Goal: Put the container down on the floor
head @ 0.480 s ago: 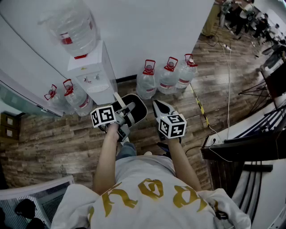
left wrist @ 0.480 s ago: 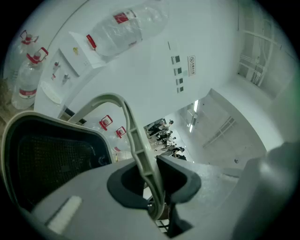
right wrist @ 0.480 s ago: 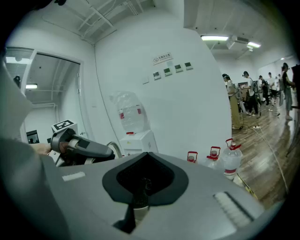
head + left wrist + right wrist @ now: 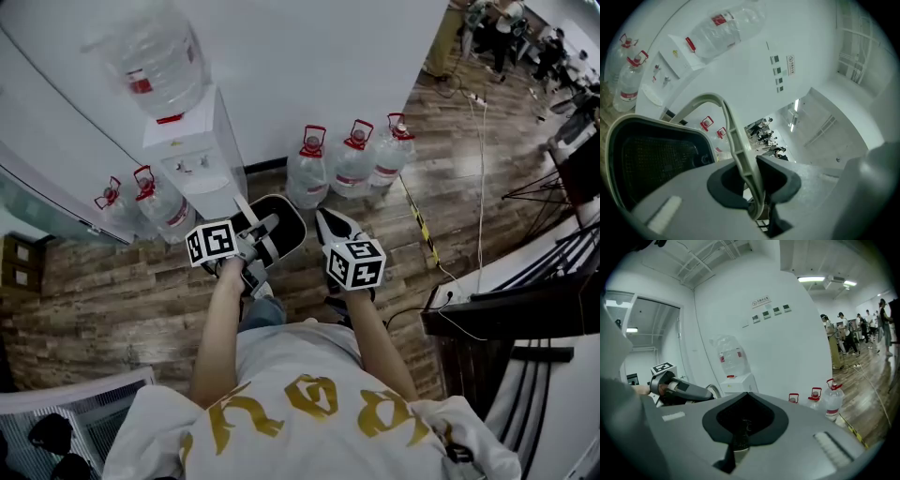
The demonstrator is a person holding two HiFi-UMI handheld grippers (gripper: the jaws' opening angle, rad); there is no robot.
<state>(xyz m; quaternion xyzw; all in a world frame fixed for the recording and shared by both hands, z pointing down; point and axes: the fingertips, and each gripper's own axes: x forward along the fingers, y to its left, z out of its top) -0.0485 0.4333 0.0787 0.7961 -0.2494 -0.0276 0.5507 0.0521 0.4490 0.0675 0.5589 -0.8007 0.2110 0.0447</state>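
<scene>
Left gripper (image 4: 757, 186) tight on container (image 4: 655, 159) handle (image 4: 734, 137), right gripper (image 4: 739, 439) closed, both slightly further left.

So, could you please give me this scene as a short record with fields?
Container: black, tilted, apparently off the floor
Left gripper: shut on the container's pale handle
Right gripper: shut, nothing between its jaws
Ahead: water dispenser by the wall, bottles standing on either side

Dispenser (image 4: 192, 155) sits just past the left gripper (image 4: 255, 236) and its container (image 4: 284, 225). Two bottles (image 4: 167, 208) sit off to the left, three bottles (image 4: 353, 157) ahead of the right gripper (image 4: 330, 223).
</scene>
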